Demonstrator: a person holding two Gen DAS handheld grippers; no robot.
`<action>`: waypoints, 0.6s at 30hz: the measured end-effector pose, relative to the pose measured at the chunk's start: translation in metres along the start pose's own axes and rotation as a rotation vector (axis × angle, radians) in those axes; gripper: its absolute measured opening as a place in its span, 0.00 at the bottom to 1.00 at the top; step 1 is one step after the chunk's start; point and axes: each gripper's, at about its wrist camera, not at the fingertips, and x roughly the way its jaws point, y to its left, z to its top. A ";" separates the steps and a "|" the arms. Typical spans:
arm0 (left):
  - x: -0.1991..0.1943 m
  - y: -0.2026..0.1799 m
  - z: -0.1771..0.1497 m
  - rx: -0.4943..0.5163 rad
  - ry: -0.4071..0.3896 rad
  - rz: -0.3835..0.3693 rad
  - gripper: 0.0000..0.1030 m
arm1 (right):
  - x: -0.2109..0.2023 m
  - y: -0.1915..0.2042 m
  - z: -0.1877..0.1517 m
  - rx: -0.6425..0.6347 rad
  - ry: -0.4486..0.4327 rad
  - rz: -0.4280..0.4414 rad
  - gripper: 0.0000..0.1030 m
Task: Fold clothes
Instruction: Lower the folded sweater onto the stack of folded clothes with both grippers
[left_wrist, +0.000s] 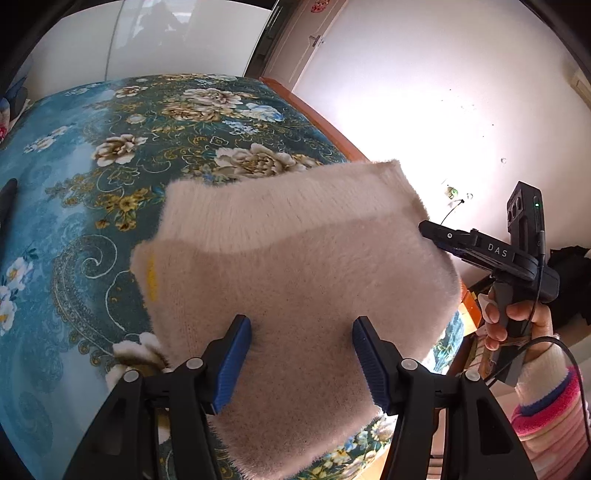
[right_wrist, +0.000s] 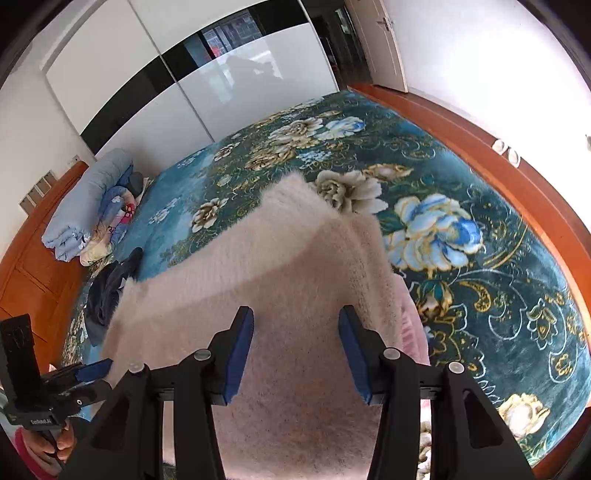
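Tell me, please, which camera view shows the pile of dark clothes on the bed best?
The right wrist view: the dark clothes lie bunched beside the fluffy pink sweater. The left wrist view shows only a dark sliver at its left edge.

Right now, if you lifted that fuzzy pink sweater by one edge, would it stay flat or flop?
Probably flop: the pink sweater is soft knit, already folded over on the floral bedspread. Its fluffy pile likely grips rather than slips. It looks light for its bulk, so it should lift easily but sag.
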 end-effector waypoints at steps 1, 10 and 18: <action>0.002 0.000 0.000 0.005 0.000 0.005 0.60 | 0.002 -0.003 -0.001 0.012 0.000 0.010 0.48; -0.009 0.003 -0.001 0.005 -0.012 -0.011 0.61 | 0.008 -0.006 -0.004 0.042 -0.014 -0.031 0.48; -0.043 0.025 -0.018 0.017 -0.078 0.029 0.70 | -0.031 0.036 -0.003 0.007 -0.171 -0.050 0.48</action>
